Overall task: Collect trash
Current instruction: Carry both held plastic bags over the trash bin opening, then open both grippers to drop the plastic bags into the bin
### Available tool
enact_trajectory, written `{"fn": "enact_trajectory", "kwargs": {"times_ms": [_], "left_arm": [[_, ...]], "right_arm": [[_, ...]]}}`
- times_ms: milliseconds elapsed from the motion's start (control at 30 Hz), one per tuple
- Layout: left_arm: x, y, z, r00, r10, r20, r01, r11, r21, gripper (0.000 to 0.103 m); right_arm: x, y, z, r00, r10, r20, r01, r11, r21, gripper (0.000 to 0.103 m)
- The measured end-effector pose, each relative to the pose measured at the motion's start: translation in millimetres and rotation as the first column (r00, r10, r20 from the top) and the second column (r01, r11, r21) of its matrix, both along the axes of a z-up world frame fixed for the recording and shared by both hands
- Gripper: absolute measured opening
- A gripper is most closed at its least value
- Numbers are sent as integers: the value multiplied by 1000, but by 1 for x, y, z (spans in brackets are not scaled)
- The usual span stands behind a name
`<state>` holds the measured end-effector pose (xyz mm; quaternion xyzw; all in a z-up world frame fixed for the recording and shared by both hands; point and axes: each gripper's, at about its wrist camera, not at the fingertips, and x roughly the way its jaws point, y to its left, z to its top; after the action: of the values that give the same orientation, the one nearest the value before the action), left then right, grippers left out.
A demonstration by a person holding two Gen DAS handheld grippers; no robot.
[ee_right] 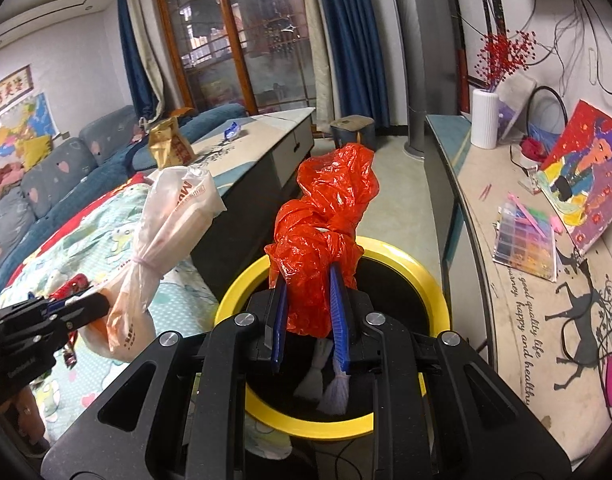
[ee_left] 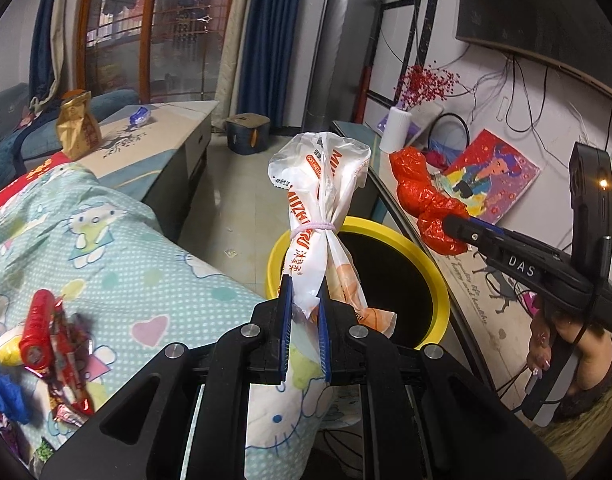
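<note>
My left gripper (ee_left: pixel 306 300) is shut on a white plastic bag (ee_left: pixel 322 200) with orange print, tied with a pink band, held upright by the left rim of the yellow-rimmed black bin (ee_left: pixel 438 280). The bag also shows in the right wrist view (ee_right: pixel 165 232), with the left gripper (ee_right: pixel 85 304) at far left. My right gripper (ee_right: pixel 308 292) is shut on a crumpled red plastic bag (ee_right: pixel 326 232), held above the bin (ee_right: pixel 422 276). In the left wrist view the right gripper (ee_left: pixel 450 226) and red bag (ee_left: pixel 422 192) sit at the bin's right.
A Hello Kitty cloth (ee_left: pixel 105 248) on the left carries red wrappers and small trash (ee_left: pixel 45 332). A coffee table (ee_left: pixel 165 136) holds a brown paper bag (ee_left: pixel 77 128) and a blue wrapper (ee_left: pixel 139 116). A side counter (ee_right: pixel 526 300) on the right holds a white vase (ee_right: pixel 484 118), a painting (ee_right: pixel 586 172) and a bead box.
</note>
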<state>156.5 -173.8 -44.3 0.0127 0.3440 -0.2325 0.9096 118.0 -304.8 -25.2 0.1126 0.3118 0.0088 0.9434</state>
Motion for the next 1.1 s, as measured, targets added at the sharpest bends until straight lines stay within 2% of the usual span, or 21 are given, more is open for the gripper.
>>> {"fn": "enact_trajectory", "kwargs": {"times_ms": [600, 667, 700, 733, 767, 800, 833, 900, 967, 1100], "left_arm": [[20, -33, -39, 996, -35, -82, 39, 998, 45, 12], [23, -37, -43, 996, -35, -84, 39, 998, 45, 13], [25, -37, -45, 996, -32, -88, 36, 999, 39, 14], [28, -38, -48, 995, -27, -95, 29, 999, 27, 26], [30, -39, -50, 994, -21, -103, 23, 1000, 18, 47], [32, -38, -52, 995, -13, -103, 14, 1000, 13, 57], [33, -38, -52, 995, -3, -96, 5, 1000, 11, 72], [33, -36, -50, 996, 4, -85, -4, 1000, -3, 73], [31, -32, -46, 998, 12, -68, -13, 1000, -15, 87], [23, -23, -32, 999, 29, -22, -29, 999, -19, 89]], "right_arm": [[9, -17, -24, 997, -27, -68, 28, 999, 18, 14], [9, -19, -26, 997, -27, -74, 28, 999, 20, 17], [9, -20, -27, 997, -35, -75, 37, 999, 18, 23], [9, -22, -28, 995, -53, -79, 54, 998, 22, 29], [10, -25, -29, 995, -60, -84, 63, 997, 34, 37], [10, -27, -30, 994, -68, -86, 72, 996, 47, 39], [10, -28, -31, 993, -77, -91, 82, 996, 44, 41], [10, -29, -32, 992, -82, -94, 86, 996, 39, 47], [9, -28, -31, 992, -83, -91, 86, 996, 38, 50], [9, -20, -28, 994, -66, -84, 68, 997, 28, 51]]}}
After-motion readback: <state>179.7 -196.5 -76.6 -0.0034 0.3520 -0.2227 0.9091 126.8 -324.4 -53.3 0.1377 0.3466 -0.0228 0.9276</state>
